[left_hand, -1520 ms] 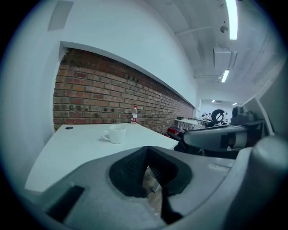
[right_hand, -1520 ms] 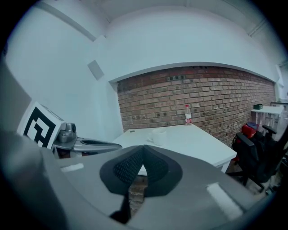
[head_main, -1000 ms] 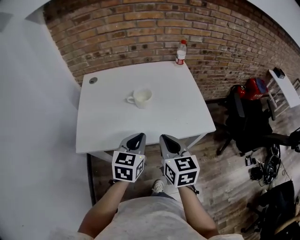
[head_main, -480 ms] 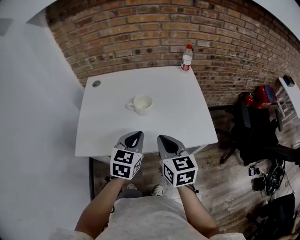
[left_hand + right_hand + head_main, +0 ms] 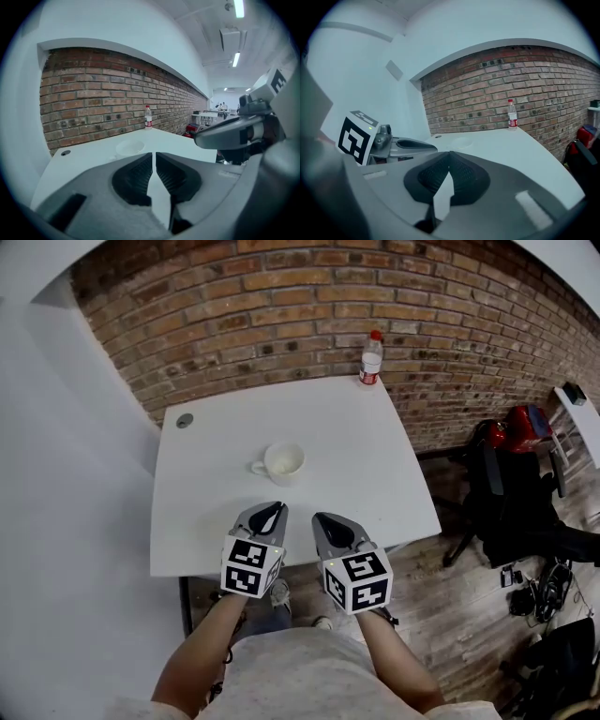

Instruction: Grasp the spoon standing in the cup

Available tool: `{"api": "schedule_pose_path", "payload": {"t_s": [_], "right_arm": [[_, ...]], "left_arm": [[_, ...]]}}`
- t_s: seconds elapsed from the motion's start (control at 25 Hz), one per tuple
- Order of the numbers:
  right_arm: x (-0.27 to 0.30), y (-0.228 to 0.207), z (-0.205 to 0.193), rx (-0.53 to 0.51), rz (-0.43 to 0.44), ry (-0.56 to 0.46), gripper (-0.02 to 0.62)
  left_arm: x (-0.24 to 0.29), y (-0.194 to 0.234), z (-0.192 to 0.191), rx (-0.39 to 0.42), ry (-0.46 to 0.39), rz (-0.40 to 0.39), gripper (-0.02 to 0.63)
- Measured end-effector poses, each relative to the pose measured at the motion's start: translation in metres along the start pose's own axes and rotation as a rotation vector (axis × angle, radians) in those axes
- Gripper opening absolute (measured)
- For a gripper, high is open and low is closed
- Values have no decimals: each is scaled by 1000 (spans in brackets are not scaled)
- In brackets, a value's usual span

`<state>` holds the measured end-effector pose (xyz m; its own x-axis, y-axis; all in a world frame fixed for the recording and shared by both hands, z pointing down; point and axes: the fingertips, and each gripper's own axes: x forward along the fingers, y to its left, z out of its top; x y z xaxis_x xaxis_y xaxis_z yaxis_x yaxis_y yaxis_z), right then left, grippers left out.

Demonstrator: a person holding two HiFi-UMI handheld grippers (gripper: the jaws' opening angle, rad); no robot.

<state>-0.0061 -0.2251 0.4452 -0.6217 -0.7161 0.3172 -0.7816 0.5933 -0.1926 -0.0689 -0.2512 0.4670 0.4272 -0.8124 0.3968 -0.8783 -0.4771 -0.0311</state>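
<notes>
Both closed, empty: left hand-held gripper (image 5: 274, 510), right hand-held gripper (image 5: 328, 519), short of cup (image 5: 284, 461)

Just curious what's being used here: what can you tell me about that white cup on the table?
The cup is white and ceramic-looking, with a small handle toward the person's left. It stands upright and open-topped near the middle of the white table, touching nothing else. Nothing shows standing in it.
</notes>
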Motion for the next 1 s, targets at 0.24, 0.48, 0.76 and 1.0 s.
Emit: {"api": "schedule_pose_path", "payload": {"t_s": [0.24, 0.48, 0.76, 1.0], "right_arm": [[30, -13, 11, 12, -31, 1, 8], [53, -24, 21, 34, -64, -2, 8], [69, -41, 25, 68, -114, 2, 8], [79, -49, 25, 90, -140, 9, 8]], "left_arm": [[31, 19, 7, 86, 9, -58, 38], [53, 36, 10, 171, 39, -106, 48], [79, 43, 10, 238, 64, -166, 58], [93, 48, 6, 257, 83, -195, 61]]}}
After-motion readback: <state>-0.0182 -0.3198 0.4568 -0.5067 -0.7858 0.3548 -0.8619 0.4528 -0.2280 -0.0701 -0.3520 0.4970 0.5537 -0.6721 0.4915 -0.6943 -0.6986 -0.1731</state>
